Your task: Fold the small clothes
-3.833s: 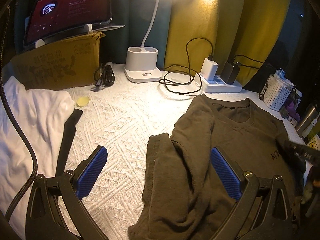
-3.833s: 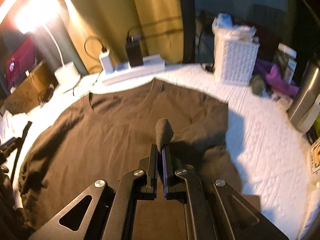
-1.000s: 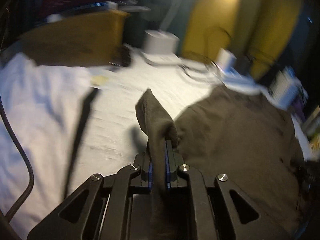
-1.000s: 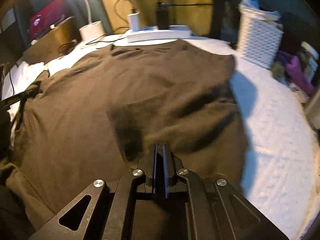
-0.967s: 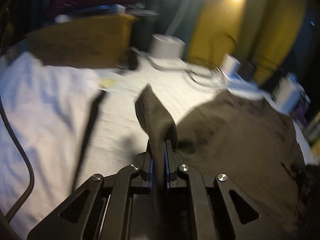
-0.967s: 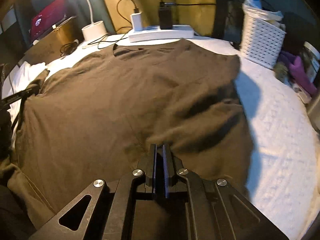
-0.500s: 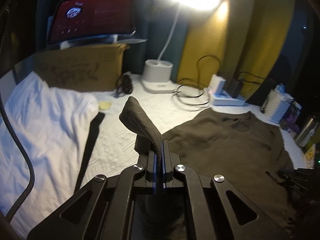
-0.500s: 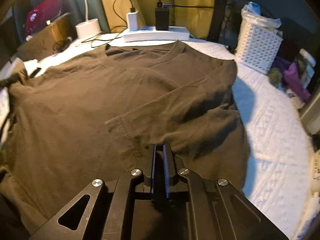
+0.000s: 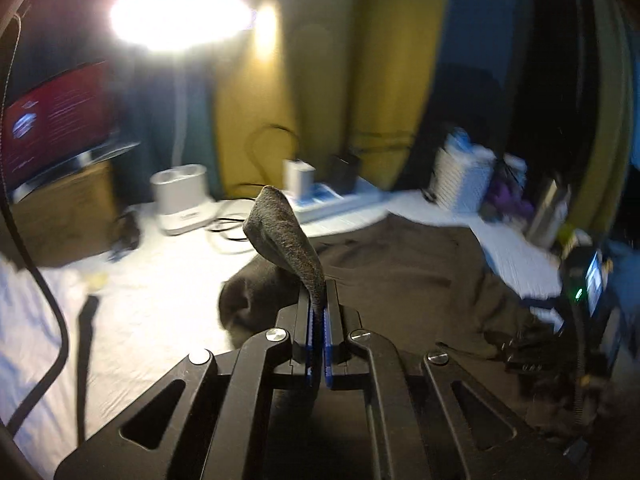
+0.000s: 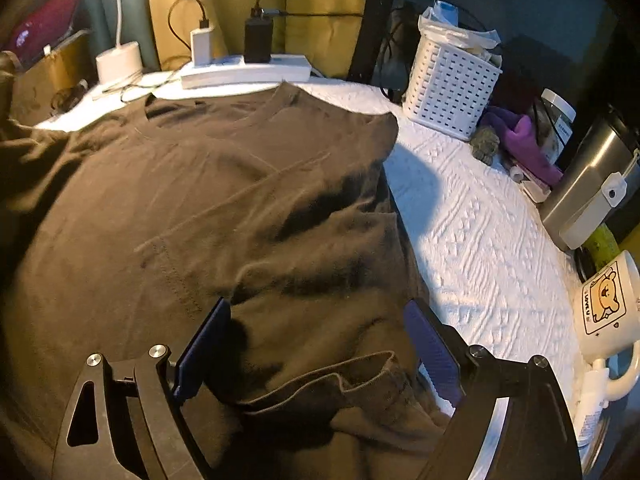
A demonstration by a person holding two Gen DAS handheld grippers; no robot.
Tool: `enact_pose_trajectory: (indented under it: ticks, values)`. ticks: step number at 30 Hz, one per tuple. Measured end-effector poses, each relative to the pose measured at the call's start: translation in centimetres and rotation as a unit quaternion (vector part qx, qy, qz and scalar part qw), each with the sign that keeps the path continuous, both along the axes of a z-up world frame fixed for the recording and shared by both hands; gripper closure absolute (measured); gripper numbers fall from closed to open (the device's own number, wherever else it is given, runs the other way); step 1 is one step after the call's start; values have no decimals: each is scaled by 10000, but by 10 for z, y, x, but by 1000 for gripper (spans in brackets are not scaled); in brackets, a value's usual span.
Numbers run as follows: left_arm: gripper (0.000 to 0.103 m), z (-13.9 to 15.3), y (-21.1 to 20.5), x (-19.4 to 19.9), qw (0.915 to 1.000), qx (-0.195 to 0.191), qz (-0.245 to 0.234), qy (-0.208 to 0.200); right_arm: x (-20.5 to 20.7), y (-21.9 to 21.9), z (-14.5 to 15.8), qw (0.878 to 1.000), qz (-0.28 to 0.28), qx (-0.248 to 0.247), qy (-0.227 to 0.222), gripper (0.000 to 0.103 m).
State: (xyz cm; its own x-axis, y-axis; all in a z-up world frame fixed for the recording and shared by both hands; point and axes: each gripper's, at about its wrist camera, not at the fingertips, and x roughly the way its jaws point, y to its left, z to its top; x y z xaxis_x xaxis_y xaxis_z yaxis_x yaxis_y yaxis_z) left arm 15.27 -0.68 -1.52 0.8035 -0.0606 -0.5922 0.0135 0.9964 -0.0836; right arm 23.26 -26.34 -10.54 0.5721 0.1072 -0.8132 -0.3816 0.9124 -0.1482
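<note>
T-shirt [image 10: 224, 208] lies across the white bedspread [image 10: 480, 248]; your left tongs [image 9: 319, 320] pinch a raised fold, your right tongs [image 10: 316, 344] gape over it.

The dark brown t-shirt [image 10: 208, 200] lies spread on the white textured bed cover [image 10: 480, 240], its neckline toward the far edge. The right sleeve is folded inward over the chest. A fold of the cloth [image 9: 286, 240] at the left side is lifted up, and the hem at the near edge is rumpled.
</note>
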Motion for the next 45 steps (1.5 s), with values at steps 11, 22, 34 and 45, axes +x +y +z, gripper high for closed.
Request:
enact_pose_trajectory:
  ticks: [11,22,34,45]
  values:
    - [92,-70,-35,30,9821,-302,-833,1665,-8,-30,17,9992,-176,303,-178,13]
    - [40,-63,58,-42,9837,-1027,106,1471,-12,-49,26,9978,-318,512,-275,13]
    - [96,-62,36,-46,9890,-816,-345,1186,-35,-42,38,9976,-303,467,-404,13]
    - [96,-20,6,-71,9961,-161,-780,372,-48,-40,43,9973,-325,471,-469,13]
